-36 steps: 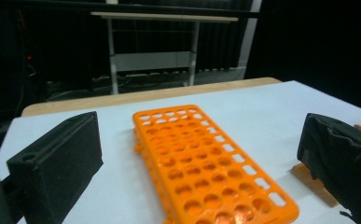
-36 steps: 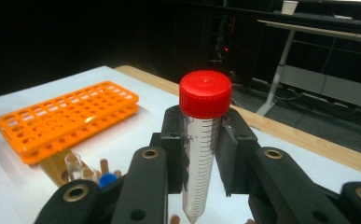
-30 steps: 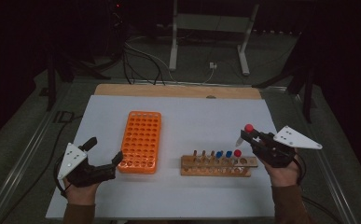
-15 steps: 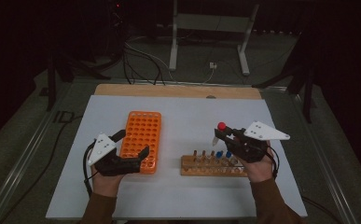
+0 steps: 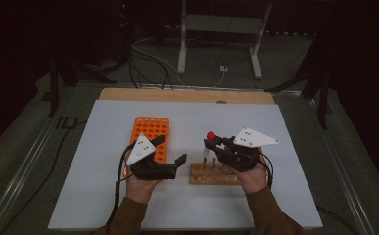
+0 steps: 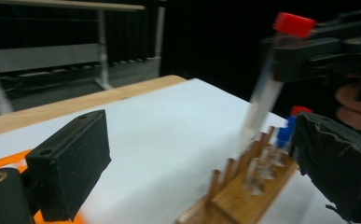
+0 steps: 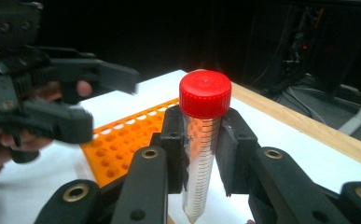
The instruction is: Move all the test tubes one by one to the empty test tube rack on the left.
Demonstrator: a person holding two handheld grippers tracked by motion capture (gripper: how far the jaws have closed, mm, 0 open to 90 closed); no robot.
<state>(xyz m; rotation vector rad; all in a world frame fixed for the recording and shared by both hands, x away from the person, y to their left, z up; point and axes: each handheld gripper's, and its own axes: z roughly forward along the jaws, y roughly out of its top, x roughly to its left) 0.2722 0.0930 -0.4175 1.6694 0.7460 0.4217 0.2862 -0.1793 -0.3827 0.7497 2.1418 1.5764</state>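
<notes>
Red-capped tube [image 7: 201, 140] clamped in right gripper [image 5: 211, 143], lifted clear of wooden rack [image 5: 215, 174], carried leftward since a second ago. Left gripper [image 5: 170, 152], jaws wide and empty, has closed in over orange rack [image 5: 150, 132]. Likely handover or transfer next.

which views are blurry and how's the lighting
High view: dim, surroundings nearly black, white table lit. Left gripper view: motion-blurred red-capped tube and wooden rack. Right gripper view: tube sharp, the left gripper and orange rack behind it soft.
</notes>
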